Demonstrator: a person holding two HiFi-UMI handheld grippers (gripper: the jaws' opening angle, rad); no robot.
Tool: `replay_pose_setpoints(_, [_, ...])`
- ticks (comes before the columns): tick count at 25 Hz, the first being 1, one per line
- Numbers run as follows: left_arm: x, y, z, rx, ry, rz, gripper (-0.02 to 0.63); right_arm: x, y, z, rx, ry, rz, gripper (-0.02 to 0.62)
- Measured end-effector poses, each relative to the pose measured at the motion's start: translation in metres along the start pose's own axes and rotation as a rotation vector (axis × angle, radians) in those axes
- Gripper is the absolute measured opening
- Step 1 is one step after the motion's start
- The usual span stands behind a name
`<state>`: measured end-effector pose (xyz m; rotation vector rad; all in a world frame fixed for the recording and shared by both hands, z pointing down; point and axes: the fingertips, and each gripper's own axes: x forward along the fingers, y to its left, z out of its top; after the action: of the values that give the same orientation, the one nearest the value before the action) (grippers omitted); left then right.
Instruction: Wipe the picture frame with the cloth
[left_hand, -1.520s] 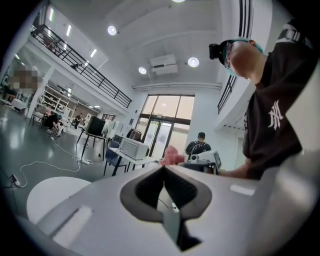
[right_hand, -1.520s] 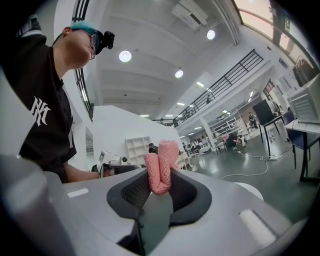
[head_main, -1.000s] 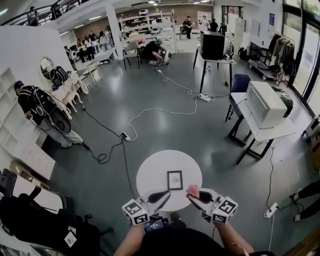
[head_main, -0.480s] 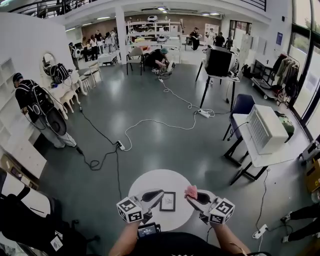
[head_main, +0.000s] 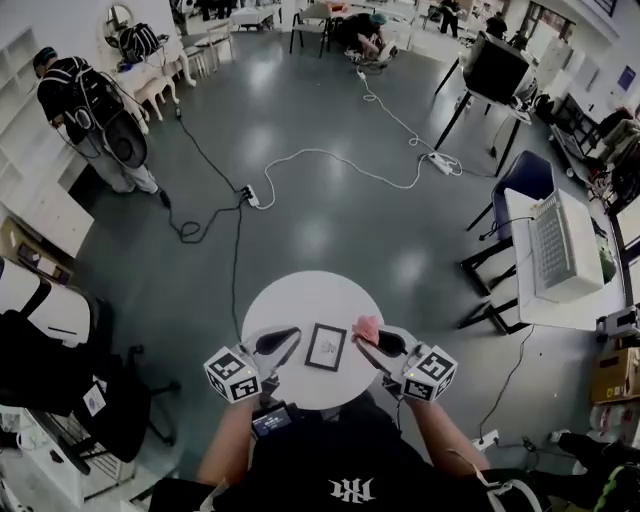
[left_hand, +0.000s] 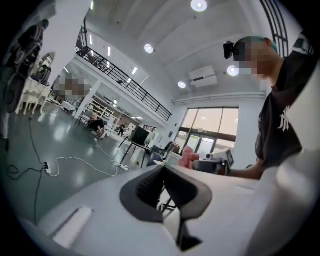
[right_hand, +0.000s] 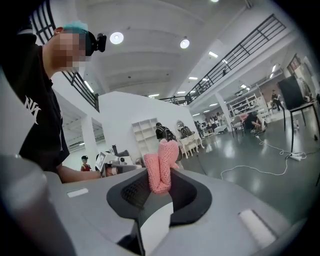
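A small dark picture frame (head_main: 326, 346) lies flat on the round white table (head_main: 300, 298), between my two grippers. My right gripper (head_main: 366, 338) is shut on a pink knitted cloth (head_main: 366, 328), just right of the frame; the cloth (right_hand: 161, 171) sticks up between the closed jaws in the right gripper view. My left gripper (head_main: 288, 342) sits just left of the frame, jaws shut with nothing in them (left_hand: 164, 181). Both gripper views point up and outward, so the frame is hidden there.
A black office chair (head_main: 60, 370) stands to my left. A white desk with a keyboard (head_main: 558, 250) and a blue chair (head_main: 525, 180) are at the right. Cables (head_main: 215, 215) run across the grey floor beyond the table. A person (head_main: 90, 110) stands far left.
The head view has tilted down and the table now sits nearer the centre. Both grippers stay beside the frame, the right still holding the cloth.
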<state>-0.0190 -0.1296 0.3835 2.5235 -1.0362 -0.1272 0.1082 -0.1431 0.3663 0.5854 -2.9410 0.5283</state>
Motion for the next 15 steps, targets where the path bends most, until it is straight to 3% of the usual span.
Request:
replay_pose_setpoints(3, [0.008,0.036,-0.008,-0.004,-0.005,0.135,0.003,0.025,-0.026,-0.002,-0.01,0.044,0.106,0.089])
replay_pose_setpoints(8, [0.011,0.068,-0.052,-0.121,-0.016,0.373,0.003,0.048,-0.069,-0.046,0.034,0.216,0.277,0.089])
replay_pose_setpoints(11, [0.013,0.094,-0.091,-0.138,0.075,0.436,0.003,0.073,-0.088,-0.088,0.044,0.312,0.345,0.089])
replay_pose_setpoints(15, [0.004,0.117,-0.145,-0.195,0.165,0.449,0.003,0.111,-0.084,-0.151,0.036,0.431,0.434,0.089])
